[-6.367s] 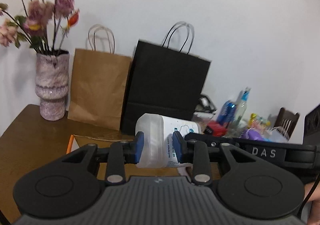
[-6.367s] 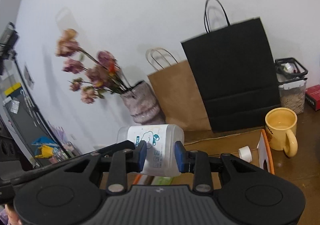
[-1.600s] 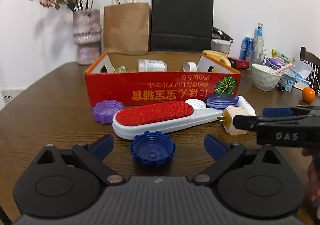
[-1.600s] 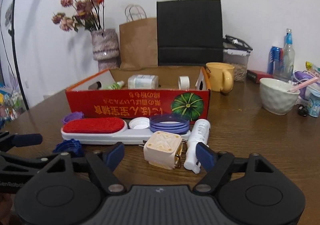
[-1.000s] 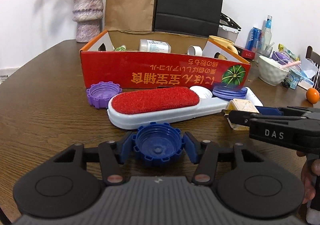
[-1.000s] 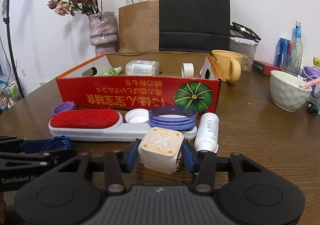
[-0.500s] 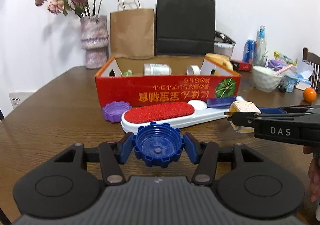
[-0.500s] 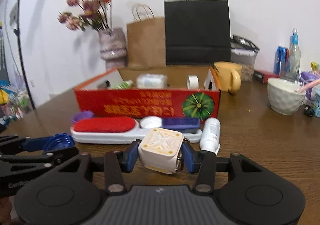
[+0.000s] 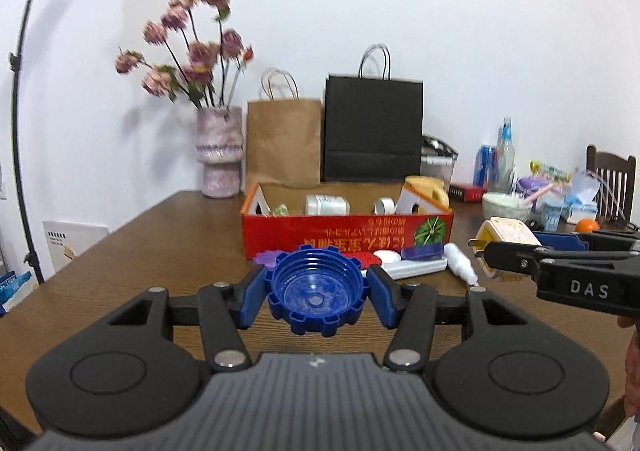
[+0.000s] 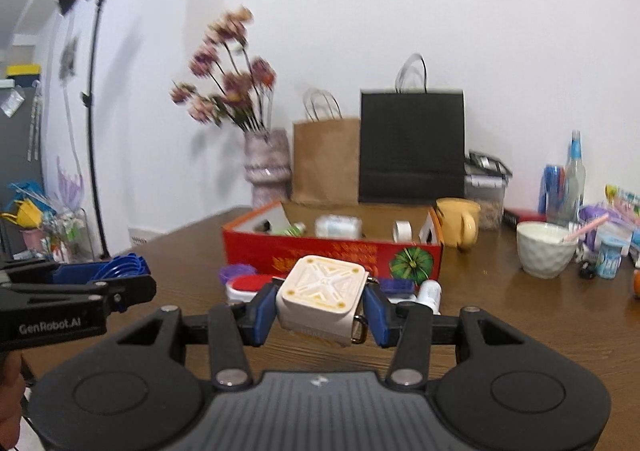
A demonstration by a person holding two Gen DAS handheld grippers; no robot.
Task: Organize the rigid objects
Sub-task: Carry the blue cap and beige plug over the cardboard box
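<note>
Both loads have risen off the desk (image 9: 120,271): left hand-held gripper (image 9: 316,293) pinching the ridged blue plastic cap (image 9: 316,291), right hand-held gripper (image 10: 320,309) pinching the cream square plug adapter (image 10: 322,297), each short of the red cardboard box (image 10: 332,257), awaiting carry over its front wall and release.

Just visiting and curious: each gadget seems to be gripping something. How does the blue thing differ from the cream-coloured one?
The blue cap is round with a notched rim, and its open, threaded hollow faces the camera. The cream block is squarish and closed, with a gold X pattern on top and metal prongs on its side. The cap is in the left hand-held gripper, the block in the right hand-held gripper. Both are clamped between blue pads, lifted off the table.
</note>
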